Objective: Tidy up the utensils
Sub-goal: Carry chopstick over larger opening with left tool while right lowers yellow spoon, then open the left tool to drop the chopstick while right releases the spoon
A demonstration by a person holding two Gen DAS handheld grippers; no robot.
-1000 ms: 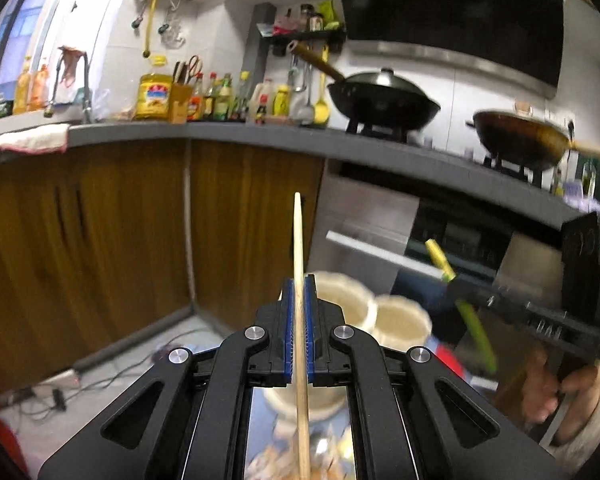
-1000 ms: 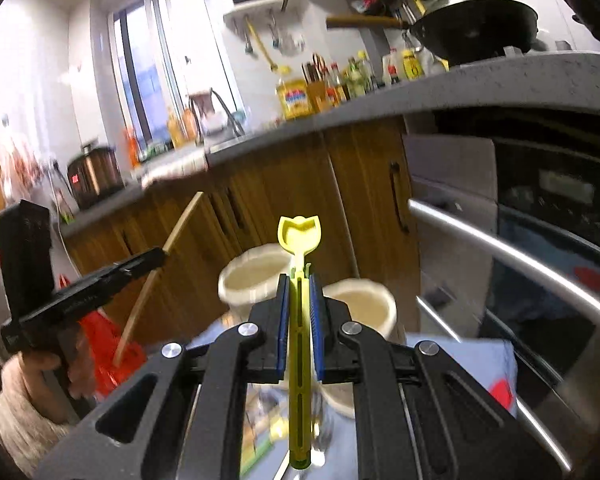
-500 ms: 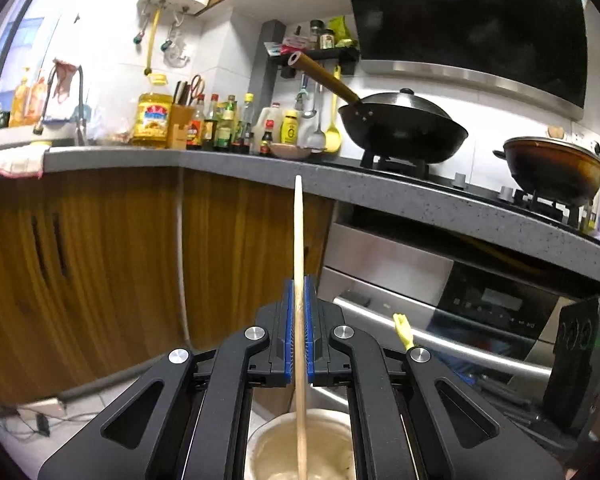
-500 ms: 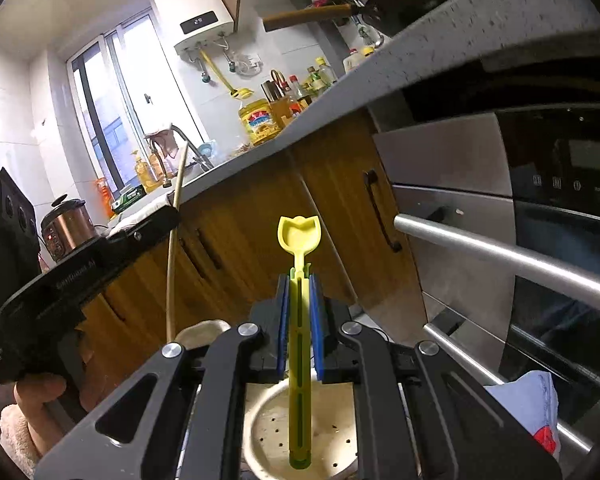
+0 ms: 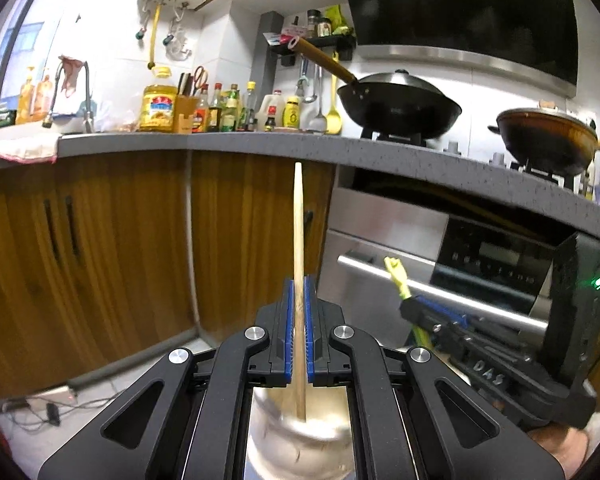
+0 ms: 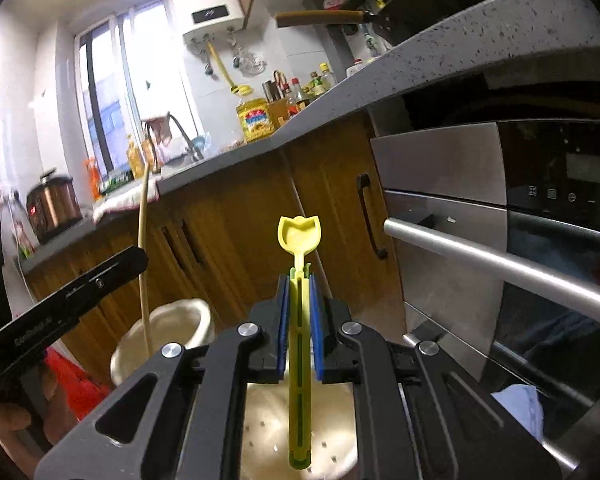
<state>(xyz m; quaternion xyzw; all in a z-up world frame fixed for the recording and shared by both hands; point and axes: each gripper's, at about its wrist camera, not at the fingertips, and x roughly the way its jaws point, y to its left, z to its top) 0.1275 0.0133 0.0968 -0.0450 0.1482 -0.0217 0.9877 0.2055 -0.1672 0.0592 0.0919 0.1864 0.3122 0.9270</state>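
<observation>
My left gripper is shut on a long wooden chopstick that stands upright, its lower end reaching into a cream holder cup below the jaws. My right gripper is shut on a yellow-green plastic spoon, bowl end up, its handle end down inside a second cream cup with holes in its floor. In the right wrist view the left gripper and its chopstick hang over the other cup. The right gripper with the spoon shows in the left wrist view.
Wooden cabinet doors and a steel oven with a bar handle stand close ahead. A grey countertop carries bottles, an oil jug and two woks. A hand holds the left gripper. A cloth lies at right.
Both grippers have sunk toward the cups. The chopstick's lower end now sits inside the left cup and the spoon handle inside the right one. The grips have not altered.
</observation>
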